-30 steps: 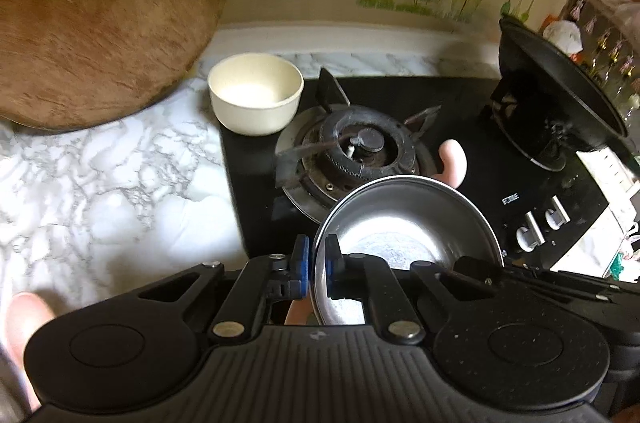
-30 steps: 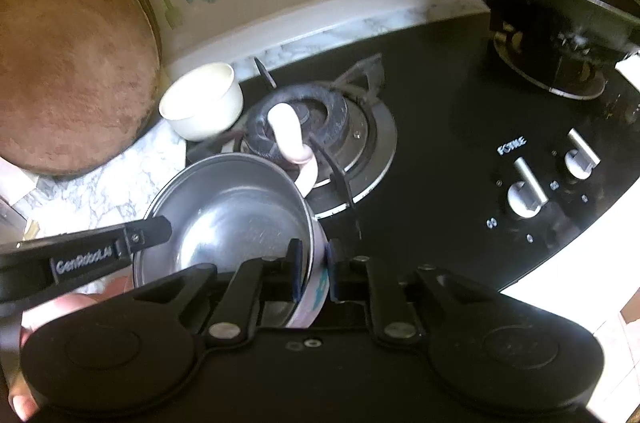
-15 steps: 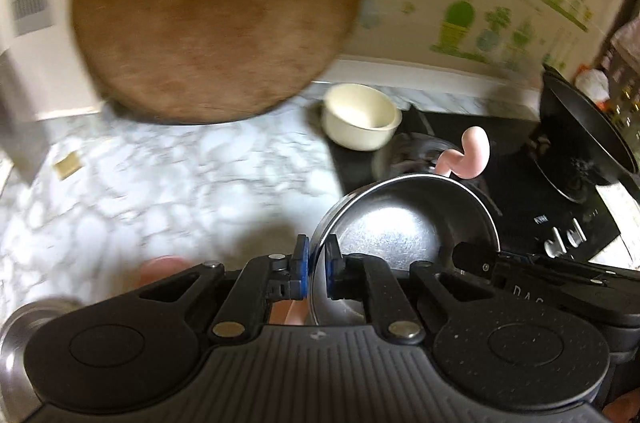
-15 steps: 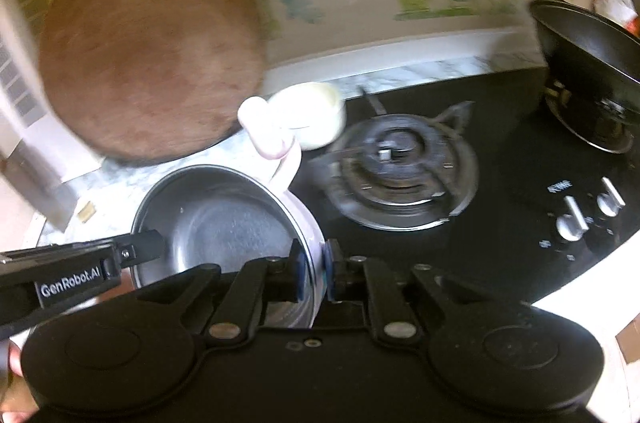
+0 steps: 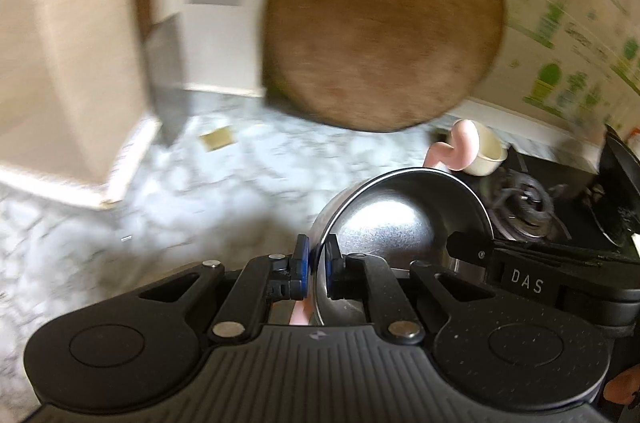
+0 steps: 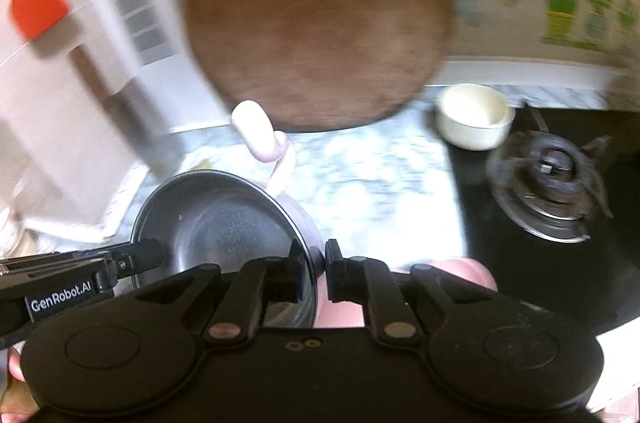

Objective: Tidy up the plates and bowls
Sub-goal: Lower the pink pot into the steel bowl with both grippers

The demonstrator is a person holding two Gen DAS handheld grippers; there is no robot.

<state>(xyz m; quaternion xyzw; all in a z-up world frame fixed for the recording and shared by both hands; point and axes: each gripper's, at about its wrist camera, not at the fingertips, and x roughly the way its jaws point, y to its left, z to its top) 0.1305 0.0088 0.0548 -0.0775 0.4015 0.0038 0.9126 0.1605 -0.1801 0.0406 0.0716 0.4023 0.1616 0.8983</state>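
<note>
A steel bowl [image 5: 400, 219] with a pink outer wall and a pink curled handle [image 5: 460, 147] hangs over the marble counter [image 5: 240, 183]. My left gripper [image 5: 315, 267] is shut on its near-left rim. My right gripper [image 6: 316, 271] is shut on the opposite rim of the same bowl [image 6: 224, 223], and one of its fingers [image 5: 472, 251] shows at the right of the left wrist view. A small cream bowl [image 6: 472, 115] stands empty at the stove's corner, apart from both grippers. The picture is blurred by motion.
A round wooden board [image 6: 316, 19] leans on the back wall. The black gas stove with its burner [image 6: 548, 179] lies to the right, with a dark wok [image 5: 620, 191] beyond. A pale box [image 5: 68, 63] stands at the left, and a red spatula [image 6: 36, 7] hangs above.
Both grippers have carried the steel bowl leftward and a little up, from above the stove burner to above the marble counter. The grips have not changed.
</note>
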